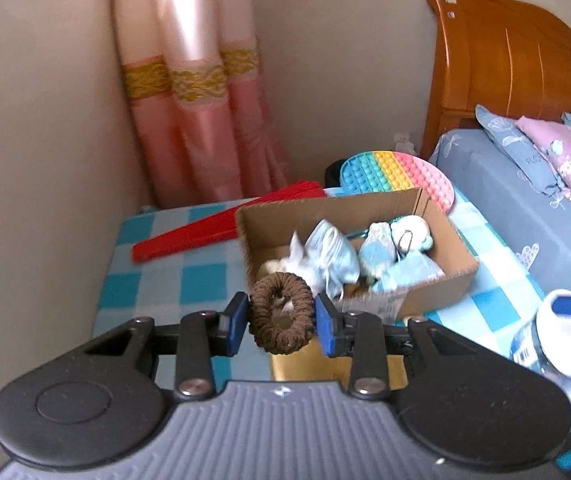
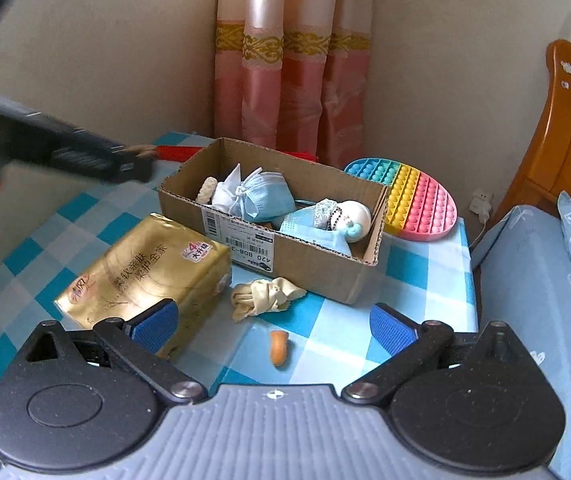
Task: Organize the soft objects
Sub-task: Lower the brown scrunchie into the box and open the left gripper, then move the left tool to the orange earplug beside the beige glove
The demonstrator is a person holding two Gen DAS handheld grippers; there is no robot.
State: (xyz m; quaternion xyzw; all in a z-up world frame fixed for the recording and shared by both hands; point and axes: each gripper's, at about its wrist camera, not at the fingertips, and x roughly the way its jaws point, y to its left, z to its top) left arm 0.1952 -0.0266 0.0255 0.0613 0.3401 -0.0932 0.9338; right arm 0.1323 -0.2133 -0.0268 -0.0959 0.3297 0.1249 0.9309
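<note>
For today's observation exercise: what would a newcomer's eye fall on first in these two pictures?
Likely the brown hair scrunchie clamped in the left gripper, held just before the cardboard box of face masks and soft toys. Next, the rainbow pop-it pad propped behind the box's right end, and the gold tissue pack on the checked cloth by the open right gripper.

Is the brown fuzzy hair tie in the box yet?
Not yet. The brown fuzzy hair tie is pinched between the left tongs, held in front of the open cardboard box, not among the soft things inside.

left gripper [image 1: 281, 322] jaws clamped, right gripper [image 2: 277, 322] jaws spread
</note>
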